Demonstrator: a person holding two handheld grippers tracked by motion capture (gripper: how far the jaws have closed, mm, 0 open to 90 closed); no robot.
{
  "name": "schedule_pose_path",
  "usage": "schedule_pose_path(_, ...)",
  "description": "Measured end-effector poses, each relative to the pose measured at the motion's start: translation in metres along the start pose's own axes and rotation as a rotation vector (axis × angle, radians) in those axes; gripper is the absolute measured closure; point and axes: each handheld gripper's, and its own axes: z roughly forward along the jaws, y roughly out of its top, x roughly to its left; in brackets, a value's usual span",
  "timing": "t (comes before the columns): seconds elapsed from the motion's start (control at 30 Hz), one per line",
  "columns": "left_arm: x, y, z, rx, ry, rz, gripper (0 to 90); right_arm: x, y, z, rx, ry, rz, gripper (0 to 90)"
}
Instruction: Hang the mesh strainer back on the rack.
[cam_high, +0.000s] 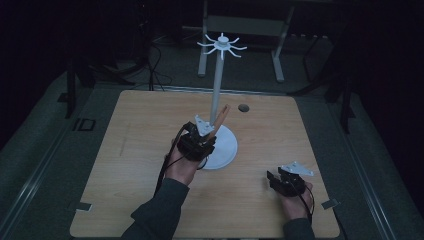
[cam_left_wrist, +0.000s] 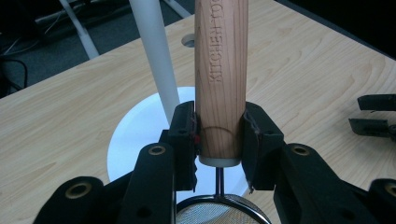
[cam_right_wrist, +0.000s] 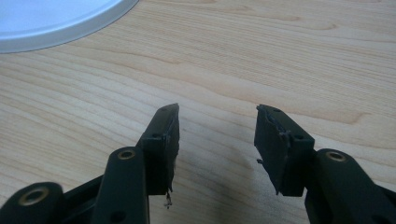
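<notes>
While clenched on the wooden handle (cam_left_wrist: 219, 79) of a small mesh strainer (cam_left_wrist: 219, 212), left gripper (cam_high: 199, 141) over the near edge of the white round base (cam_high: 226, 150) of the hook stand (cam_high: 221, 46). Handle tilted up and away beside the white pole (cam_left_wrist: 154, 60), stamped lettering along its length, mesh bowl low between the jaws. Right gripper (cam_high: 286, 180) released, jaws apart, grasping nothing, low over the bare table (cam_high: 140, 150) at near right, well apart from the stand.
</notes>
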Motion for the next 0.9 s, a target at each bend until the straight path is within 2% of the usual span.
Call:
schedule_pose_path(0.37,-0.0013,0.0051,-0.0045,-0.033,0.025,-0.019,68.9,-0.0003,0.0,-0.0003,0.002,0.0,-0.001,49.8)
schedule_pose_path(0.9,-0.0019,0.0088,-0.0087,-0.07,0.037,-0.043,68.8,-0.0001,-0.0001,0.0,0.002,-0.002,-0.002,49.7)
